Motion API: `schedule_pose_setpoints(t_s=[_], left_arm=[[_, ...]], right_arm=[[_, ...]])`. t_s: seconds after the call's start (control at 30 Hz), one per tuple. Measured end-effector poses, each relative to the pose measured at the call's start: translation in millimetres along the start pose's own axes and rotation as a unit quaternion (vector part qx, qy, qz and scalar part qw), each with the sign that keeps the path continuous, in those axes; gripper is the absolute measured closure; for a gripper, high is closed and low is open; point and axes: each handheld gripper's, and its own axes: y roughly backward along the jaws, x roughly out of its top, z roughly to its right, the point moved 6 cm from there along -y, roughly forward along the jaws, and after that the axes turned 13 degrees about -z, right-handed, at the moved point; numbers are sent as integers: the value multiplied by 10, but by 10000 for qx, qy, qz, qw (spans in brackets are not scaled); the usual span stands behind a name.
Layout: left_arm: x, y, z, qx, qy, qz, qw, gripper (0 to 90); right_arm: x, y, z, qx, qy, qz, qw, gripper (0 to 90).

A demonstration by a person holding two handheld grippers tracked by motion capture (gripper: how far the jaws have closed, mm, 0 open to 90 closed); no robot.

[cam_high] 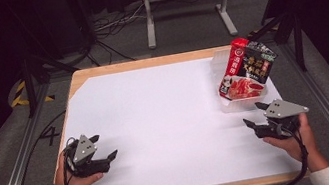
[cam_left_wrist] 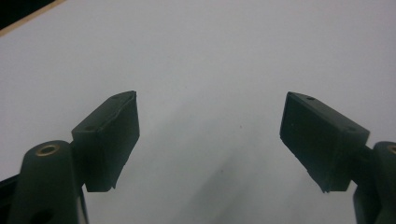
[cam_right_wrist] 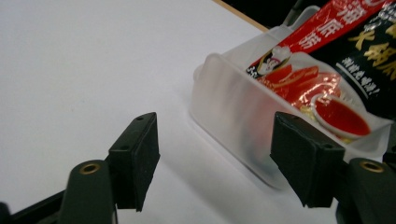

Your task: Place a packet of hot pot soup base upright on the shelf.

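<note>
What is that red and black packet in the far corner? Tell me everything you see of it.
The packet is a glossy pouch, red along one side and black on the other, printed with characters and a picture of red food in a bowl. It leans tilted in a frosted plastic tub at the table's far right, its top sticking well above the rim. The right gripper sits open just short of the tub, not touching either.

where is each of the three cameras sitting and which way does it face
High view: above the person's side, looking forward and down at the white table; both hands show, holding the left gripper and right gripper.
Left gripper view: rides the left gripper, looking along its open jaws at bare table.
Right gripper view: rides the right gripper, looking between its open jaws at the clear container holding the red and black packet.
Shared: high and right gripper views both show container and packet.
</note>
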Motion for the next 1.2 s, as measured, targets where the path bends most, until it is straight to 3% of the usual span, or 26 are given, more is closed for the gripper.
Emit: schedule_pose_setpoints(t_s=[0.17,0.3,0.37,0.4,0.43,0.5,0.57,0.77,0.93,1.2], left_arm=[[-192,-44,-1,51,154,-133,9998,171],[-315,-23,-11,27,324,-148,9994,133],[-417,4,-41,-12,536,-136,9985,120],[-417,4,-41,-12,536,-136,9985,116],[-440,18,-58,11,621,-119,9980,106],[-439,29,-68,18,667,-97,9977,98],[-411,34,-106,270,611,-81,9977,79],[-397,40,-123,254,630,-8,9977,62],[-405,61,-127,342,587,1,9977,63],[-384,44,-160,353,733,22,9967,77]], right_arm=[[-140,-33,-36,57,-210,122,9997,287],[-307,-110,-73,53,-357,-29,9993,246],[-369,-135,-86,2,-314,-124,9994,232],[-369,-135,-86,2,-314,-124,9994,232],[-420,-155,-95,34,-405,-165,9990,220],[-435,-165,-99,44,-445,-173,9988,215],[-457,-225,-126,36,-461,-254,9986,200],[-440,-210,-183,-60,-249,-249,9994,186],[-432,-184,-164,-93,-364,-188,9991,175],[-460,-196,-120,-215,-435,-226,9986,163]])
